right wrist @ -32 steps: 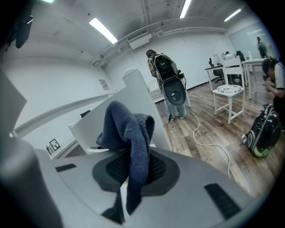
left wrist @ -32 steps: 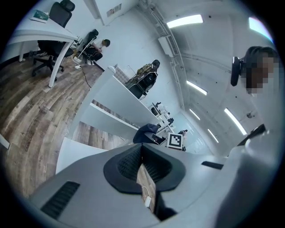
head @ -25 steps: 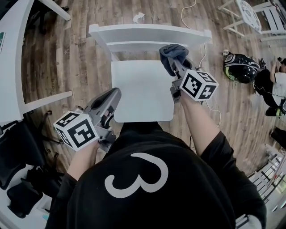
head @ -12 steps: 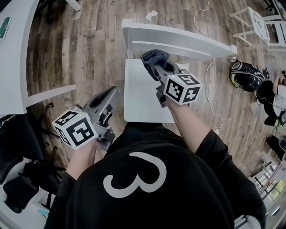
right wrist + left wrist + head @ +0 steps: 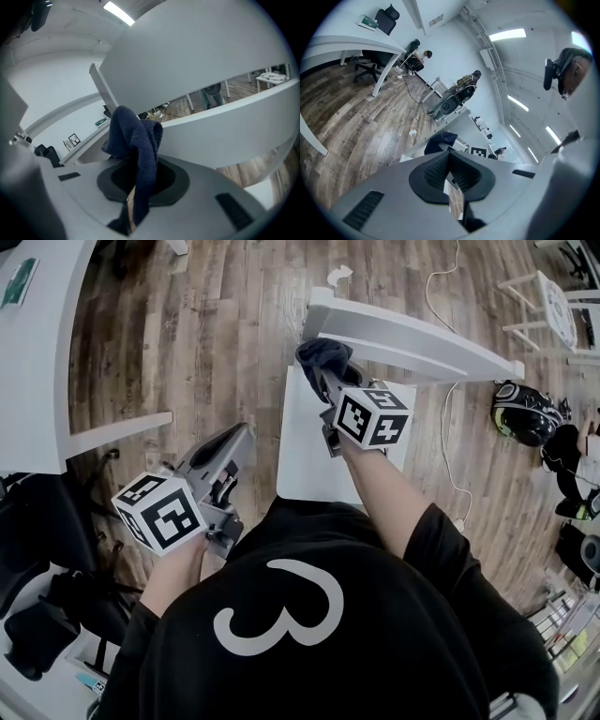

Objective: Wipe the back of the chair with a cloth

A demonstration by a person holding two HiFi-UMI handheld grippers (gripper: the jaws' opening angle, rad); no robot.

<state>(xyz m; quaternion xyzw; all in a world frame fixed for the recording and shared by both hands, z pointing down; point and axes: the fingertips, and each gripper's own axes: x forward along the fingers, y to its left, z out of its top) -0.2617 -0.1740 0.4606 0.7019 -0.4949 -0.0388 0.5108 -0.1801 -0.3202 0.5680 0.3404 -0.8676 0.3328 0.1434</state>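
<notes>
A white chair stands in front of me, its seat (image 5: 305,460) below its slatted back (image 5: 417,338). My right gripper (image 5: 328,371) is shut on a dark blue cloth (image 5: 322,353), which presses against the left end of the chair back's top rail. The right gripper view has the cloth (image 5: 136,136) bunched between the jaws, with the white rail (image 5: 201,56) close above. My left gripper (image 5: 232,444) hangs low to the left of the seat, its jaws together with nothing held. From the left gripper view the cloth (image 5: 439,139) shows far off.
A white desk (image 5: 37,352) runs along the left, with a black office chair (image 5: 37,549) under it. On the wood floor lie a cable (image 5: 448,427), a paper scrap (image 5: 337,273) and a black helmet (image 5: 525,413). A small white stool (image 5: 553,296) stands far right.
My right gripper has slid the cloth leftward along the chair back, from near its right end to its left end. The left gripper has stayed put.
</notes>
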